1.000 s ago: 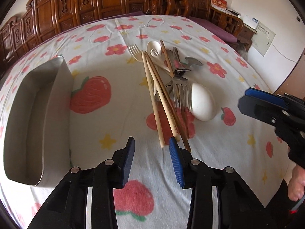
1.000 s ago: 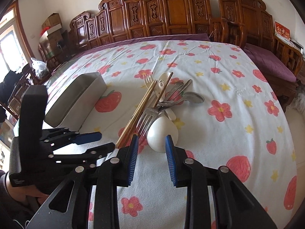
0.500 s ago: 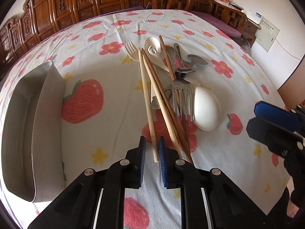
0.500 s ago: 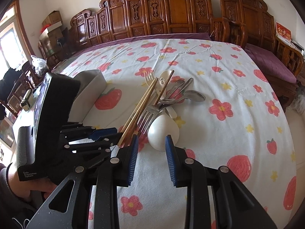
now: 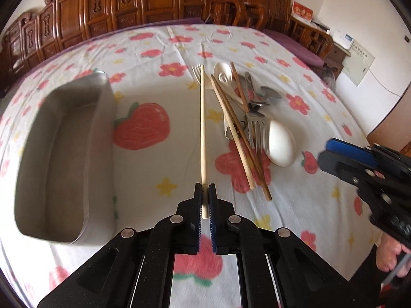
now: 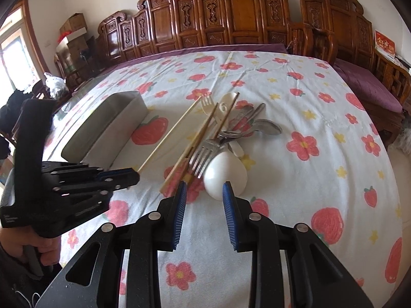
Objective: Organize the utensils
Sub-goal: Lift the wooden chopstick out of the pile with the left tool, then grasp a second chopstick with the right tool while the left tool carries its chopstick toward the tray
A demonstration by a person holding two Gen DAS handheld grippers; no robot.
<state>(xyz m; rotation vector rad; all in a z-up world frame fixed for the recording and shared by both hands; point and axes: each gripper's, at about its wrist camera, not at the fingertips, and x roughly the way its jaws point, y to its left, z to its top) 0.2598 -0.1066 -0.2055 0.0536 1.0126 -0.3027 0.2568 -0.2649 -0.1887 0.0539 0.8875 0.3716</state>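
Note:
My left gripper (image 5: pixel 204 192) is shut on the near end of a pale wooden chopstick (image 5: pixel 203 128), lifted clear of the pile and pointing straight ahead. It also shows in the right wrist view (image 6: pixel 169 134), held by the left gripper (image 6: pixel 136 175). The utensil pile holds more chopsticks (image 5: pixel 236 138), a metal fork (image 5: pixel 257 131), a white spoon (image 5: pixel 281 145), a small white spoon (image 5: pixel 223 73) and metal spoons (image 5: pixel 267 95). My right gripper (image 6: pixel 204 191) is open and empty, just in front of the white spoon (image 6: pixel 226 175).
A metal tray (image 5: pixel 28 154) stands at the left on the flowered tablecloth (image 5: pixel 143 82); it also shows in the right wrist view (image 6: pixel 133 118). Carved wooden chairs (image 6: pixel 231 18) line the far side. The right gripper (image 5: pixel 359 164) sits at the right edge.
My left gripper closed on one pale chopstick and lifted it up and left, away from the pile. The right gripper has stayed open near the white spoon.

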